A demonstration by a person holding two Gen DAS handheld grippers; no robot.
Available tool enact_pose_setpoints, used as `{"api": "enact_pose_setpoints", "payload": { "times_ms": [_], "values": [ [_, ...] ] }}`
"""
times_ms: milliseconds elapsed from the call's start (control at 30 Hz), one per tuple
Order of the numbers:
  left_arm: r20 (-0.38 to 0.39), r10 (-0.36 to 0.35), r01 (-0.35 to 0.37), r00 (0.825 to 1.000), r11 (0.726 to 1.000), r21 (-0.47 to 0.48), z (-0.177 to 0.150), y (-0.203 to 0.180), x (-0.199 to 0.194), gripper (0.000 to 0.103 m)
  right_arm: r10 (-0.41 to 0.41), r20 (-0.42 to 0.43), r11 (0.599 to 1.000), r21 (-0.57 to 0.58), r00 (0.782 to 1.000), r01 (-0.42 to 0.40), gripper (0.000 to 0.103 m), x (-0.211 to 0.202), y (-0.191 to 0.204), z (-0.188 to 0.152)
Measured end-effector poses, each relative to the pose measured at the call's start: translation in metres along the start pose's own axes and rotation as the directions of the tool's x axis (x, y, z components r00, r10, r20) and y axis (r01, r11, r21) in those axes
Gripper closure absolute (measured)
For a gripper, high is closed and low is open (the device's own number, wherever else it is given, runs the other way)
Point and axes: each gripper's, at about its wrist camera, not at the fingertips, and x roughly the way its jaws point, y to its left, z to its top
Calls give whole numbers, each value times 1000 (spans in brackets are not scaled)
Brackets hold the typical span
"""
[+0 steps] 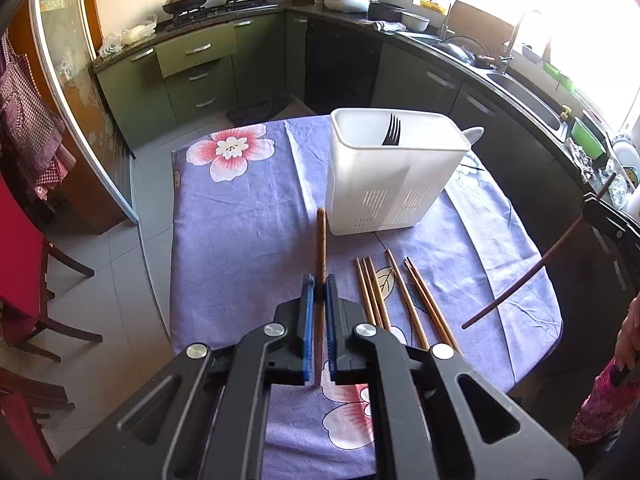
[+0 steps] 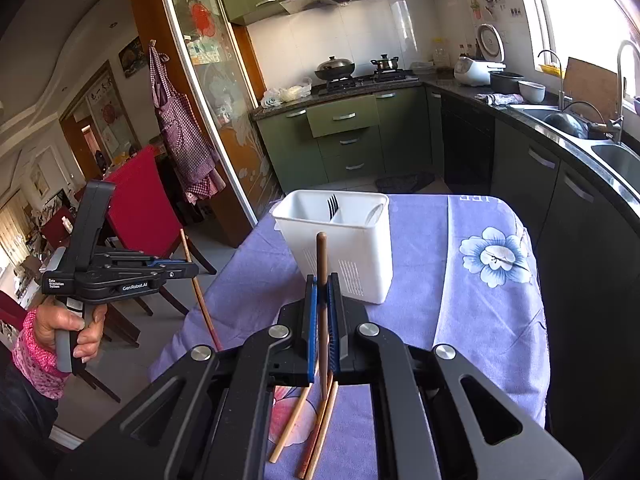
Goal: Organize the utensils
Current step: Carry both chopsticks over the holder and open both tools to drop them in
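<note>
Chopsticks are the things being sorted on a worktop (image 1: 240, 208) draped in a purple floral cloth. Left tongs (image 1: 319, 280) are pressed together on one brown chopstick (image 1: 321, 240), pinched between blue pads, its tip reaching forward toward the near wall of a white utensil caddy (image 1: 384, 184) without touching it. Right tongs (image 2: 322, 280) are likewise clamped on a darker chopstick (image 2: 322, 264), which stands nearly upright between the pads with its top end showing in front of the caddy (image 2: 340, 248). From the left wrist view, six loose chopsticks (image 1: 400, 300) lie side by side on the cloth just right of the left tongs and in front of the caddy; a black fork (image 1: 392, 132) stands inside the caddy, and a white spoon (image 1: 472, 134) peeks past its far right edge. At the right edge of that view the right tongs appear only partly, with their dark chopstick (image 1: 520, 280) slanting out below. From the right wrist view, the caddy's divider is visible, with the fork (image 2: 333, 204) in the left compartment and the spoon (image 2: 375, 214) in the right one. That view also shows the left tongs from the side (image 2: 176, 270), gripped by a hand (image 2: 72, 328) in a pink patterned sleeve, with their chopstick (image 2: 200, 300) slanting downward. Only three of the loose chopsticks (image 2: 316, 432) show there, below the right tongs.
</note>
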Motion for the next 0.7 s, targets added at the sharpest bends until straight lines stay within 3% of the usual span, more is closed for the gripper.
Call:
{"api": "enact_pose_setpoints", "payload": {
  "times_ms": [433, 700],
  "values": [
    [138, -46, 40, 989, 998, 45, 54, -17, -77, 98, 31, 123, 999, 20, 992, -33, 97, -22, 11, 117],
    [304, -61, 43, 951, 997, 68, 116, -34, -119, 98, -74, 216, 997, 24, 974, 71, 97, 6, 7, 179]
  ]
}}
